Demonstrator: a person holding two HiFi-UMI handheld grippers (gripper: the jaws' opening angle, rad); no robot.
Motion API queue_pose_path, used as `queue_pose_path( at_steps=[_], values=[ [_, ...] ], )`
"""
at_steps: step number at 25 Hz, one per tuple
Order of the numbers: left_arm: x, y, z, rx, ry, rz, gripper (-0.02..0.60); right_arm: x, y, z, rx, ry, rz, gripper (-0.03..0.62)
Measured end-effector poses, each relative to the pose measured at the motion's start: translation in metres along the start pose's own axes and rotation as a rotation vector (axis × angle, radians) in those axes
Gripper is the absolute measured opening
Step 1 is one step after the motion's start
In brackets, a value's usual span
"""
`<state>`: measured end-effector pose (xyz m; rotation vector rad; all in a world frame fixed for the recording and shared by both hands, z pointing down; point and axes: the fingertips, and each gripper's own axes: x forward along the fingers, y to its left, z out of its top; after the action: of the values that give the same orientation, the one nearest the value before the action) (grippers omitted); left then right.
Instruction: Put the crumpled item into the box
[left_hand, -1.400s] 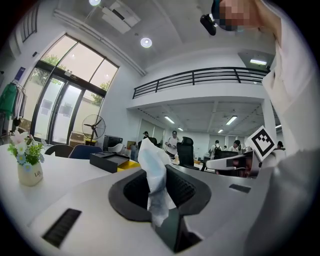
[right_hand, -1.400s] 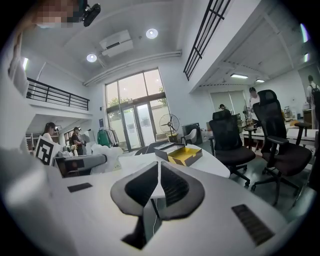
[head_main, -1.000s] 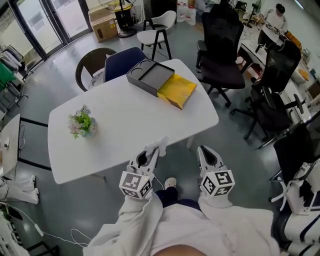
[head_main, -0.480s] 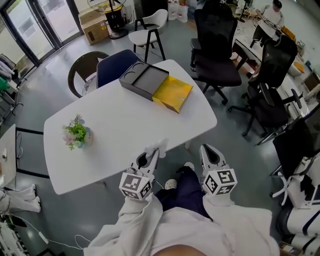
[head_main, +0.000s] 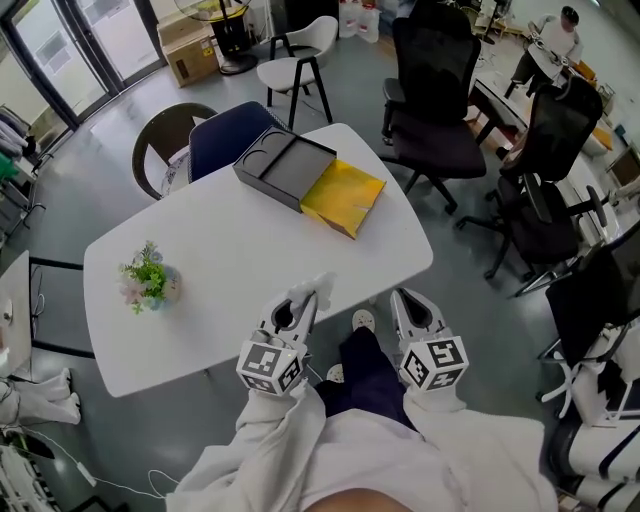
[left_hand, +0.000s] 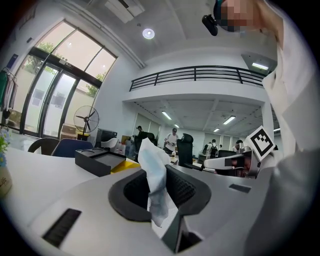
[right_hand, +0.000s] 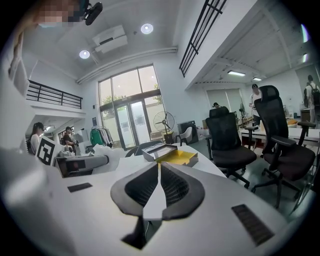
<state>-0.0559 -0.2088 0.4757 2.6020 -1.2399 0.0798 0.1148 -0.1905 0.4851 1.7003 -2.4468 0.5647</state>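
White office table (head_main: 230, 270), left gripper (head_main: 298, 308) at its near edge pinching a crumpled white tissue (left_hand: 152, 165) (upright between its jaws), right gripper (head_main: 404, 302) pressed together, empty, grey-and-yellow box (head_main: 290, 165) across the table.

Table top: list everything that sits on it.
On the white table: a small potted plant, a dark grey tray and a yellow box touching it. What lies beneath those three is covered.

You are stepping toward the table (head_main: 240, 250), your leg (head_main: 365, 365) swinging forward, bringing the left gripper (head_main: 303, 308) and right gripper (head_main: 408, 305) nearer its edge.
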Motion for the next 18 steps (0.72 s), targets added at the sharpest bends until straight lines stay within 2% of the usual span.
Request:
queue_pose_path(
  at_steps=[6,18],
  values=[
    [0.035,0.010,0.012,-0.003,-0.006,0.007,0.080,0.032,-0.020,0.023,-0.017,-0.003,0.023,0.040],
    [0.099,0.047,0.030,-0.012,-0.018,0.076,0.080,0.103,-0.056,0.054,-0.038,0.012,0.091,0.040]
  ],
)
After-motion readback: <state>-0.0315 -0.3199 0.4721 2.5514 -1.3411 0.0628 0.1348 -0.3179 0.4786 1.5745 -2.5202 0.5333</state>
